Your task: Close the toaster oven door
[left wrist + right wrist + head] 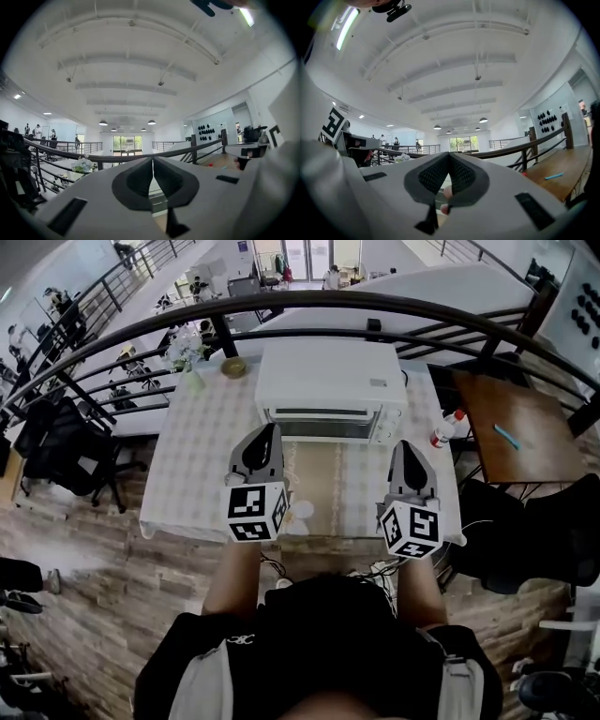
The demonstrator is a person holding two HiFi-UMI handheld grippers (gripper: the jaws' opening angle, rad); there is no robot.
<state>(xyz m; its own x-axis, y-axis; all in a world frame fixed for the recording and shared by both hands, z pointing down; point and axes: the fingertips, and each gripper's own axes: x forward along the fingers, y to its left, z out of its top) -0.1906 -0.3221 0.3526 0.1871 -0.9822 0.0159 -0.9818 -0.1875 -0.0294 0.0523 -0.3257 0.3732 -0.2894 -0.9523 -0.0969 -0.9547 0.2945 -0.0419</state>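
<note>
Holding the left gripper (270, 434) and right gripper (406, 448) level, each with jaws pressed together on nothing, we are facing the toaster oven (330, 381) on the table (192, 465); its door (323, 425) is looking closed, so nothing seems left.

The toaster oven (328, 381) is white, the tablecloth (192, 465) pale and finely checked, the floor (122, 587) brown wood-grain.

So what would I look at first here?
The white toaster oven sits in the middle of the table, its door closed. Just in front of it hover the left gripper and the right gripper, both shut, each with a black-and-white marker cube. A dark curved railing sweeps across behind it all.
</note>
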